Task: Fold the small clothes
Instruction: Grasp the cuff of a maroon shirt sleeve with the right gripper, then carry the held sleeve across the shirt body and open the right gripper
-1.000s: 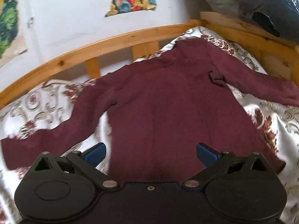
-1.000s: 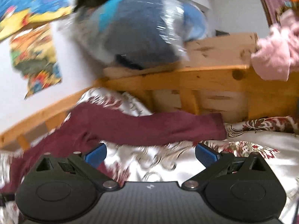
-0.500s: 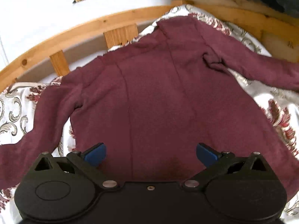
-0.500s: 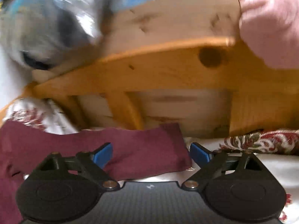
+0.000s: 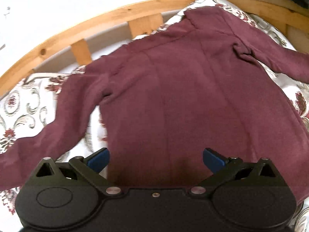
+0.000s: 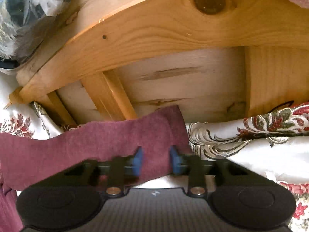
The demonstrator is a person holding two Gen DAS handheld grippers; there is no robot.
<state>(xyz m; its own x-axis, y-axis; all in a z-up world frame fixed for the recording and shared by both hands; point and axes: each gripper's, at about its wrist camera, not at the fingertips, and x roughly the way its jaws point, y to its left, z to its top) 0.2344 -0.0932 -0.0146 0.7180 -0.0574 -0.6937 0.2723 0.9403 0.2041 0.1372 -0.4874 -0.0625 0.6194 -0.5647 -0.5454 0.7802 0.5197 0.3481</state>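
Note:
A maroon long-sleeved top (image 5: pixel 173 89) lies spread flat on the patterned bedspread (image 5: pixel 23 104), sleeves out to both sides. My left gripper (image 5: pixel 155 158) is open, its blue pads wide apart above the top's lower hem. In the right wrist view the end of the right sleeve (image 6: pixel 108 145) lies across the bedspread (image 6: pixel 251 147) by the wooden bed frame. My right gripper (image 6: pixel 156 161) has its blue pads close together on either side of the sleeve's cuff end, with cloth between them; the view is blurred.
A wooden bed rail (image 5: pixel 108 23) with slats curves behind the top, against a white wall. In the right wrist view the wooden footboard (image 6: pixel 173 38) stands very close ahead. A plastic-wrapped bundle (image 6: pixel 29 9) sits on it at the upper left.
My right gripper moved forward and down to the sleeve's cuff and its pads closed in from wide open. My left gripper moved closer over the top's body and stayed open.

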